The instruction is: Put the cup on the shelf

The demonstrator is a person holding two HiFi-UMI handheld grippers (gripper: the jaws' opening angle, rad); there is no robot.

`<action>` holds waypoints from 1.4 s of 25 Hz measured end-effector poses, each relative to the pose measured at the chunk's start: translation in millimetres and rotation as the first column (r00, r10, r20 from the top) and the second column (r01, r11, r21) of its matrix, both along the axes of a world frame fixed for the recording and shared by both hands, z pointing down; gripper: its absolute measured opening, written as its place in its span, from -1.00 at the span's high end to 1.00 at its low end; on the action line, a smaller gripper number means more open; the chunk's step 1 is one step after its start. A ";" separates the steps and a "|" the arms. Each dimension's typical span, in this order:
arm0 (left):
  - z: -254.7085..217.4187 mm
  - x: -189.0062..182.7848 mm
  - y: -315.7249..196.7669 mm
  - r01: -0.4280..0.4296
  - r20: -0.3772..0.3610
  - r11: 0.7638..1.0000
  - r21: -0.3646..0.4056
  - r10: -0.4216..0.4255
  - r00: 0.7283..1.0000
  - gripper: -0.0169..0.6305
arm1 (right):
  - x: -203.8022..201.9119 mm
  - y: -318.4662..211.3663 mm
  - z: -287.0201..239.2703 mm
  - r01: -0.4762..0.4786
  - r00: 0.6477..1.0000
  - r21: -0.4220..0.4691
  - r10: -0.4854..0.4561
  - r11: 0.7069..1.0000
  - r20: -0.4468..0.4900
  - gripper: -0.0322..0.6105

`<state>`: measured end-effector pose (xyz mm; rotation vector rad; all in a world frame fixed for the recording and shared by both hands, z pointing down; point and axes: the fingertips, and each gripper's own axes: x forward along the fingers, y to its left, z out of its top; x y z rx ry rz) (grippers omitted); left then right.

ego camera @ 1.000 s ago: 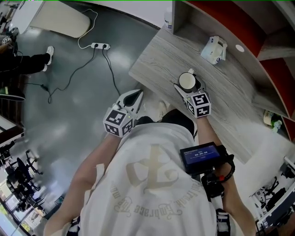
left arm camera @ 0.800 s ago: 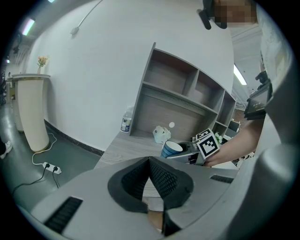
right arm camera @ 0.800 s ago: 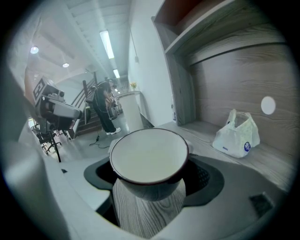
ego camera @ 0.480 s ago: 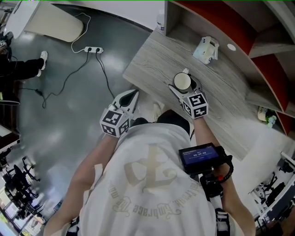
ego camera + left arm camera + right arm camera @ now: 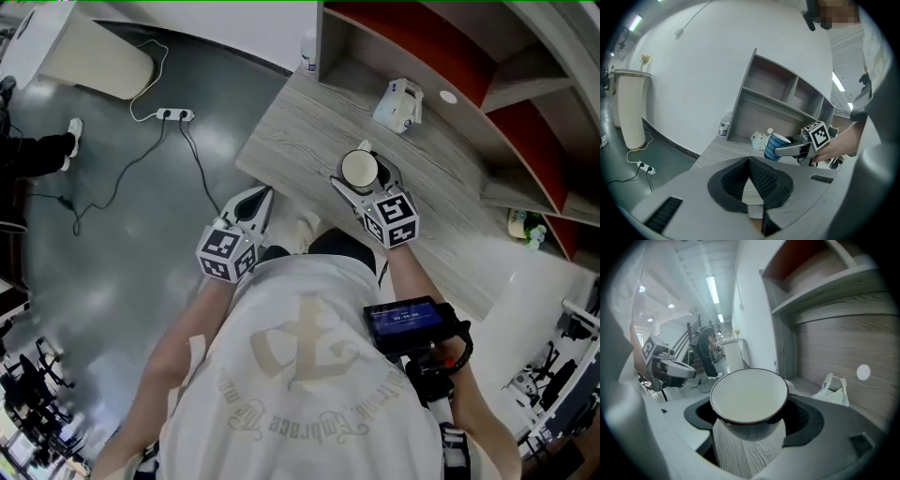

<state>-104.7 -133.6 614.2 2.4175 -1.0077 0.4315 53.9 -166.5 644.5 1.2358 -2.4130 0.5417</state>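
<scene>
Right tool (image 5: pixel 367 183) is clamped on the cup (image 5: pixel 749 397), one jaw on each side of it, mouth facing up and nothing inside as far as I can see. From the left gripper view the cup looks blue and ribbed on the outside, and it seems to be hanging a bit above the table (image 5: pixel 300 131) rather than sitting on it, though I wouldn't swear to the gap.

Left tool (image 5: pixel 750 164) has its jaws pressed together with nothing in them. It's off the near edge of the table, over the floor, so it's not doing anything here.

Further out there's a white thing (image 5: pixel 398 103) on the table between the cup and the shelf (image 5: pixel 768 96). The shelf stands along the back of the table, well apart from the cup.

So my read: the grab is done and the lift looks done. What's left is the carry past that white thing, setting the cup down in one of the compartments, and letting go.
</scene>
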 end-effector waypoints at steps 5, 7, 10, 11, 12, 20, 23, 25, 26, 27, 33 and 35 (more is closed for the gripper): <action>-1.8 4.8 0.6 0.004 -0.022 1.000 0.017 -0.004 1.000 0.94 | 0.4 1.2 -17.6 0.001 1.000 0.016 -0.001 1.000 0.009 -0.37; -2.9 6.9 1.0 0.009 -0.032 1.000 0.024 -0.008 0.999 0.94 | 2.0 3.2 -22.2 0.003 1.000 0.012 -0.003 1.000 0.010 -0.37; -7.2 6.8 2.5 0.020 -0.051 0.999 0.033 -0.019 0.999 0.94 | 3.5 7.3 -30.4 -0.002 1.000 -0.001 0.002 1.000 0.019 -0.37; -8.5 5.5 2.8 0.025 -0.056 0.999 0.035 -0.023 0.998 0.94 | 2.6 8.1 -33.7 -0.002 1.000 -0.001 0.002 1.000 0.023 -0.37; -9.6 4.1 3.2 0.029 -0.060 0.999 0.037 -0.027 0.998 0.94 | 1.6 8.6 -37.2 -0.001 1.000 0.001 0.001 1.000 0.025 -0.37; -20.0 -2.4 5.0 0.044 -0.081 0.998 0.051 -0.039 0.996 0.94 | -3.9 9.5 -66.8 0.015 1.000 0.028 -0.015 0.999 0.009 -0.37; -24.1 -5.0 2.7 0.047 -0.085 0.997 0.064 -0.042 0.996 0.94 | -3.8 7.6 -72.5 0.014 1.000 0.022 -0.014 1.000 -0.003 -0.37; -26.0 -6.8 2.9 0.049 -0.086 0.996 0.069 -0.043 0.995 0.94 | -3.8 6.4 -76.6 0.014 1.000 0.022 -0.014 1.000 -0.003 -0.37; -27.0 -8.1 3.8 0.049 -0.085 0.996 0.070 -0.043 0.995 0.94 | -4.0 6.3 -79.0 0.014 1.000 0.024 -0.014 1.000 -0.002 -0.37; -28.2 -9.5 4.5 0.049 -0.085 0.996 0.072 -0.043 0.995 0.94 | -4.1 5.9 -81.5 0.013 1.000 0.028 -0.013 1.000 -0.002 -0.37; -37.1 -16.9 4.3 0.056 -0.091 0.995 0.086 -0.049 0.995 0.94 | -3.0 1.9 -100.0 0.019 1.000 0.066 -0.018 0.998 -0.014 -0.37; -40.0 -16.6 4.0 0.053 -0.093 0.994 0.092 -0.045 0.995 0.94 | -1.5 0.4 -106.6 0.027 0.999 0.078 -0.026 0.997 -0.023 -0.37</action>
